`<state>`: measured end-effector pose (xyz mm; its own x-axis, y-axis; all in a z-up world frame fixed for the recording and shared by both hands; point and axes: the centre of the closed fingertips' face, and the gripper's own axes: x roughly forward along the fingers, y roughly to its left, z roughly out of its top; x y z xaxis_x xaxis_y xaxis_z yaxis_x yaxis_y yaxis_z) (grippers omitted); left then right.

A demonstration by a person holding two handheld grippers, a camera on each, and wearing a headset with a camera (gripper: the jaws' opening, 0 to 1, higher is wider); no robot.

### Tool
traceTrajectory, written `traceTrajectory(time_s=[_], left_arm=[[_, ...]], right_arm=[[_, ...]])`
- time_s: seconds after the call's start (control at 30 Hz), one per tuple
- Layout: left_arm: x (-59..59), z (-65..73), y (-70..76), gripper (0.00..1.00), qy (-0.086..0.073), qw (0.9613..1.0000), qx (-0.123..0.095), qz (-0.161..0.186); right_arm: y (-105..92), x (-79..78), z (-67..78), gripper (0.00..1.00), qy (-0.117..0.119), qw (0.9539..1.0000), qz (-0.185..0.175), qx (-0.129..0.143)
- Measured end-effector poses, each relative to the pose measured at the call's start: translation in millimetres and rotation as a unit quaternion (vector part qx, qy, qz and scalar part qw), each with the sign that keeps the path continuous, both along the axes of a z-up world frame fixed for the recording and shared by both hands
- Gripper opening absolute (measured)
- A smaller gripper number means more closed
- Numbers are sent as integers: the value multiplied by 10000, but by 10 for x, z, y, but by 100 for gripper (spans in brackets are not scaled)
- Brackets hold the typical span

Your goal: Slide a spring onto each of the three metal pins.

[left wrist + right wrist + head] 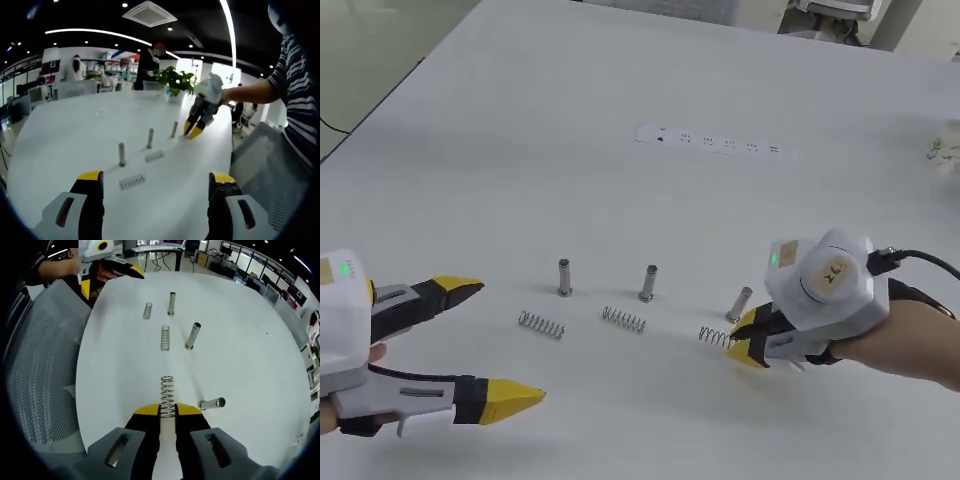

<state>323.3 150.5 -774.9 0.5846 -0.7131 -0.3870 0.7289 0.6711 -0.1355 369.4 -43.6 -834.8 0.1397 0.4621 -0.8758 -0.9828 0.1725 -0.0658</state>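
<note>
right tongs (167, 412): clamped on end of spring (167, 390) beside metal pin (212, 403) | left tongs (156, 179): wide apart above counter (65, 135)

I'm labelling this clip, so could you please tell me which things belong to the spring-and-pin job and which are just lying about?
Job: three grey cylindrical metal pins; three coiled wire springs, one clamped in the right gripper; the open left gripper.
Lying about: white plastic power strip; green leafy potted plant.
</note>
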Motion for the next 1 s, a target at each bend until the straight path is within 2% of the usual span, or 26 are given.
traceTrajectory(time_s=[0.2,0.3,0.47,0.73,1.0], left_arm=[[-1,-20,-53,81,29,9999,16,-120],[-33,-40,-100,77,113,9996,2,-256],[-37,-54,-189,75,143,9990,0,-427],[7,-69,-356,73,164,9970,23,-757],[4,-113,-568,68,178,9933,17,-1137]], right_arm=[[56,-37,96,8,-93,9998,195,-2],[70,-47,117,8,-120,9996,259,-28],[95,-80,146,8,-129,9994,327,-24],[151,-151,180,8,-169,9987,475,-46],[238,-233,225,8,-210,9979,606,5]])
